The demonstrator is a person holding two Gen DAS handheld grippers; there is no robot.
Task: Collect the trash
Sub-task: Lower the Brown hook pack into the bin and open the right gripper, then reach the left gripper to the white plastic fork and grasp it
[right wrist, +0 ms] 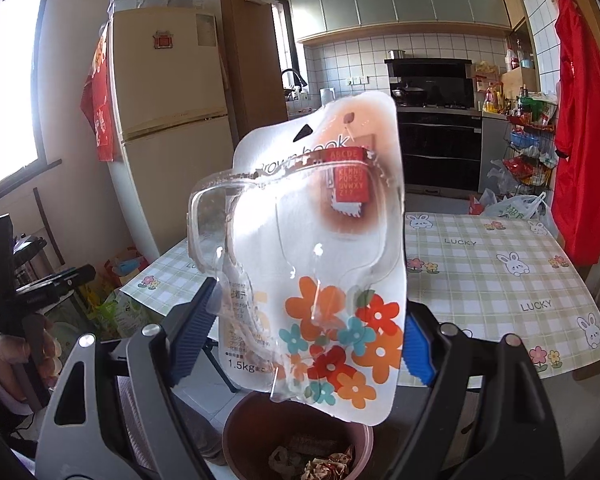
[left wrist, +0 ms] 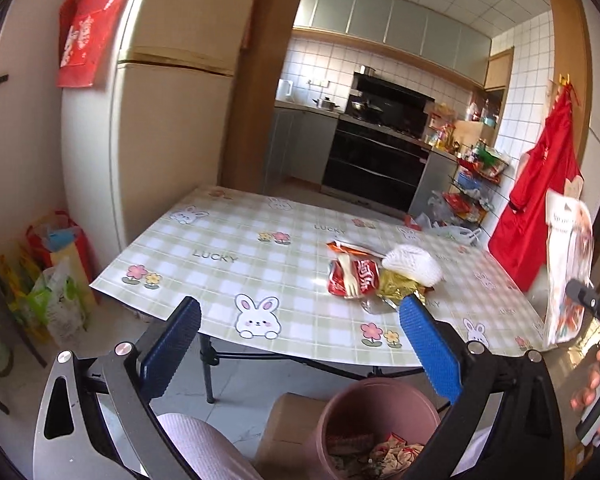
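Left wrist: left claw [left wrist: 300, 344] spread wide, nothing in it, above the bin [left wrist: 380, 412]. Remaining trash pile [left wrist: 376, 276] sits near the desk [left wrist: 220, 248] right edge: crinkly wrappers, plastic fork, white foam net. Light, soft; pinch a wrapper edge.

Right wrist: right claw [right wrist: 306, 336] clamped on the blister pack [right wrist: 320, 248] over the bin. Floral card, clear shell; light, springy, slick.

A floral blister package [right wrist: 320, 272] is gripped upright between the blue fingers [right wrist: 192, 336] of the right gripper [right wrist: 304, 344], directly above a brown bin [right wrist: 236, 432] in which crumpled wrappers [right wrist: 324, 462] are seen. Behind it, a checked desk [right wrist: 496, 280] is seen. At the left edge, a hand [right wrist: 36, 356] is wrapped around a black handle.
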